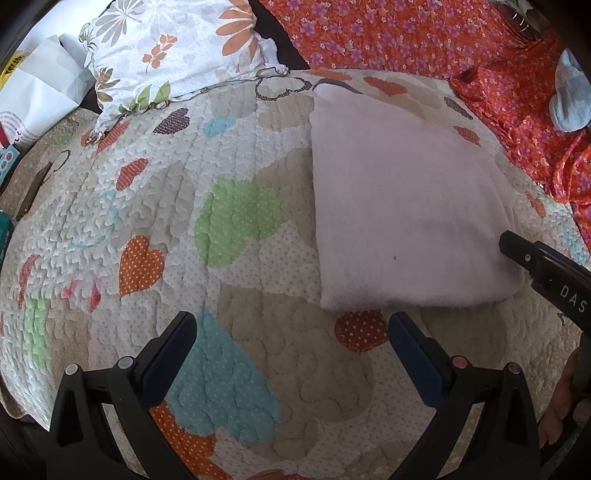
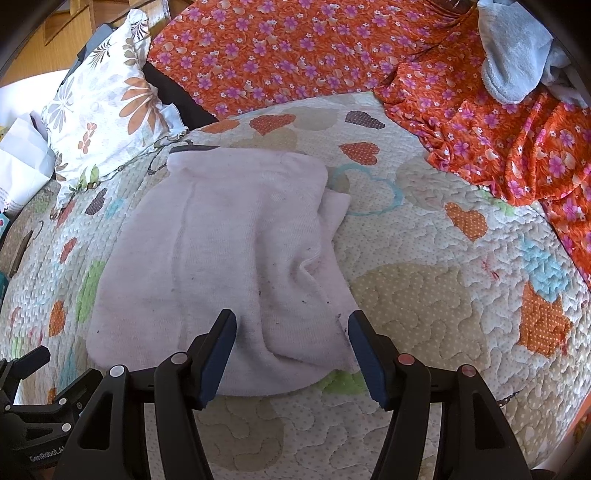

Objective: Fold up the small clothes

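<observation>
Across the whole scene spreads the quilt [image 1: 236, 206] [image 2: 424, 295], cream with stitched hearts in orange, green, teal and brown, and it carries everything we're watching. Along its far edge runs an orange floral sheet [image 1: 388, 33] [image 2: 295, 48], bunched into folds at the far right corner. At the far left corner a white pillow [image 1: 173, 48] [image 2: 107, 107] with orange and grey flowers leans over onto the quilt's edge.

Now the main item: the pale pink garment [image 1: 402, 206] [image 2: 221, 266] lies flat on the quilt, folded into a rough rectangle. From the right wrist view it sits left of centre, its near edge close to the quilt's near side, with a thicker rumpled layer along its right side and a grey trim peeking out at the far end.

Up at the far right corner, a light blue fluffy cloth [image 1: 570, 96] [image 2: 513, 51] rests on the orange sheet.

And the tools! The right gripper [image 2: 291, 328] hangs over the garment's near right corner, jaws spread wide, nothing pinched between them. The left gripper [image 1: 291, 328] hovers above bare quilt, just off the garment's near left corner, jaws likewise wide apart and holding nothing.
</observation>
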A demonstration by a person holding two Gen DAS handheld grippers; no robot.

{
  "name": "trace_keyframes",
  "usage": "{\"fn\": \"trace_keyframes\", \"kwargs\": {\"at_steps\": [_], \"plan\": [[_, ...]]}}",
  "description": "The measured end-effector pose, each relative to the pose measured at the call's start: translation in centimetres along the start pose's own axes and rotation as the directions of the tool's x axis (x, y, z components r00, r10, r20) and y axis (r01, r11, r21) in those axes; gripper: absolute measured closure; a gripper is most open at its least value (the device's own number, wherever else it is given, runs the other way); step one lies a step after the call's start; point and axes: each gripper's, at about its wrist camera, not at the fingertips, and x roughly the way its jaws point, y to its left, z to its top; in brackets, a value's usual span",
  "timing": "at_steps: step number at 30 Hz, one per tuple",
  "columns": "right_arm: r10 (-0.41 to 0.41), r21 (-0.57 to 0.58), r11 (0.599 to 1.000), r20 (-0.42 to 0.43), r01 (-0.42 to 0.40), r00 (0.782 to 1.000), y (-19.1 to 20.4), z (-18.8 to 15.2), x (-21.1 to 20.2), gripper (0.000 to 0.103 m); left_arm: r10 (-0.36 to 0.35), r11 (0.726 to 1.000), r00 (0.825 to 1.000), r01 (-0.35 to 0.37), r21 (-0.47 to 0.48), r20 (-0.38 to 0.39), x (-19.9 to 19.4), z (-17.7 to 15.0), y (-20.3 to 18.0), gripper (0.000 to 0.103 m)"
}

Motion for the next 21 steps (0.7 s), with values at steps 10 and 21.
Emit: {"fn": "trace_keyframes", "kwargs": {"at_steps": [10,21], "plan": [[-0.002,0.004,1.000,0.000,0.002,1.000,-0.13,-0.07,0.07,0.035,-0.013,1.000,1.000,0.013,0.000,-0.013,0.17,-0.12,-0.15,0.000],[-0.002,0.002,1.000,-0.003,0.002,1.000,-0.14,-0.03,0.10,0.034,-0.017,1.000,1.000,0.017,-0.005,-0.019,0.29,-0.14,-0.13,0.000]]}}
